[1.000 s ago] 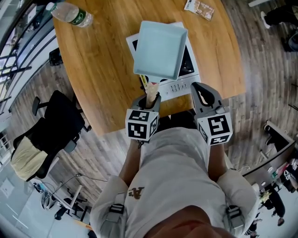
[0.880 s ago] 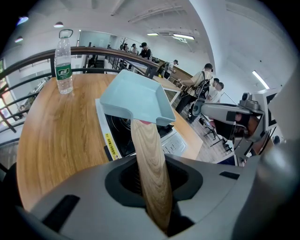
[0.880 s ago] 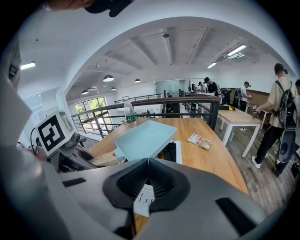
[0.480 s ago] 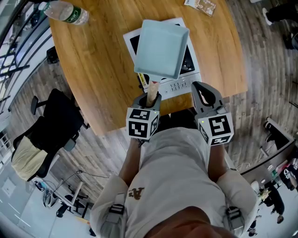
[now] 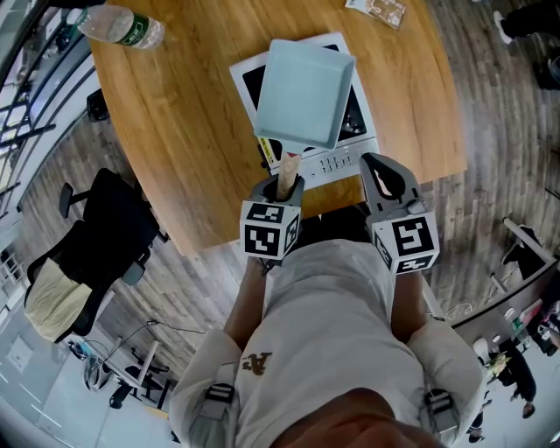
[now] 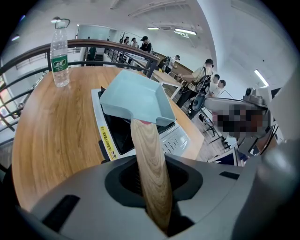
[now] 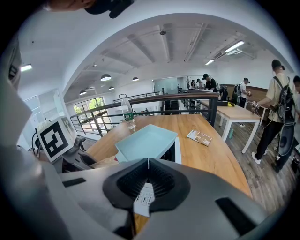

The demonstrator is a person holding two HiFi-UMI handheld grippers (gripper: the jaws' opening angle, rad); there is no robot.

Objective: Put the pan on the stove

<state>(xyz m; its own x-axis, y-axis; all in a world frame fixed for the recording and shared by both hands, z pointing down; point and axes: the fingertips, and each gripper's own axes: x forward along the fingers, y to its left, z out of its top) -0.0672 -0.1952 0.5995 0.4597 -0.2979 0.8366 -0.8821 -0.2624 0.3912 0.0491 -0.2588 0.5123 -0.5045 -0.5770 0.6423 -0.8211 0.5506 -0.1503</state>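
Observation:
The pan [image 5: 304,92] is pale blue and square, with a wooden handle [image 5: 286,175]. My left gripper [image 5: 282,185] is shut on that handle, which runs between the jaws in the left gripper view [image 6: 150,164]. The pan [image 6: 136,101] sits over the black glass of the white stove [image 5: 346,153], covering most of it. I cannot tell whether its base touches the glass. My right gripper [image 5: 378,168] is shut and holds nothing. It is at the table's front edge, just right of the stove's control panel. In the right gripper view the jaws [image 7: 147,161] meet, with the pan [image 7: 147,140] beyond them.
The stove stands near the front edge of a round wooden table [image 5: 192,131]. A water bottle [image 5: 122,26] lies at the far left and a booklet [image 5: 374,10] at the far edge. A black office chair [image 5: 96,236] is on the floor to the left. People stand in the background of both gripper views.

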